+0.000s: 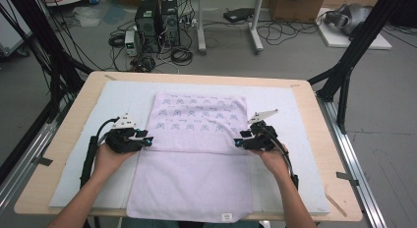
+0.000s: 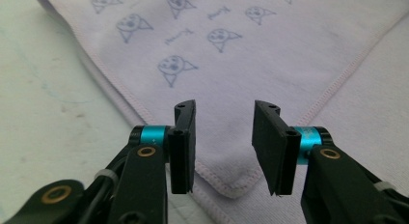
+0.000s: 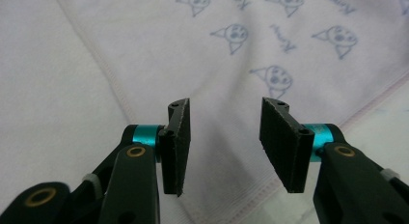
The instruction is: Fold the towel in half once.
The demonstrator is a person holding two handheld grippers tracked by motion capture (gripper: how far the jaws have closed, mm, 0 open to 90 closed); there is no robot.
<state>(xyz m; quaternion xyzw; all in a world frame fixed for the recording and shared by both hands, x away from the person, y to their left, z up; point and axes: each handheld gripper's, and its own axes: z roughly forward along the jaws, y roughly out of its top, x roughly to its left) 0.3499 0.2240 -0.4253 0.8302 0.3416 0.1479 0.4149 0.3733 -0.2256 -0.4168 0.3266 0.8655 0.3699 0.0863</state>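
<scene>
Towel (image 1: 192,161) lies flat at table centre on a white mat (image 1: 78,154), far half folded toward the person so the printed underside faces up; folded edge runs 9 to 3 o'clock across the middle. Judged: a fold in progress, corners just laid down.

Left gripper (image 1: 147,139) sits at the 9 o'clock end of that edge, right gripper (image 1: 238,141) at the 3 o'clock end. Each has its jaws parted over a folded corner (image 2: 231,185) (image 3: 226,204), pads off the cloth: released, nothing grasped. Symmetric placement keeps the edge straight. Wooden table (image 1: 314,139) shows around the mat.
</scene>
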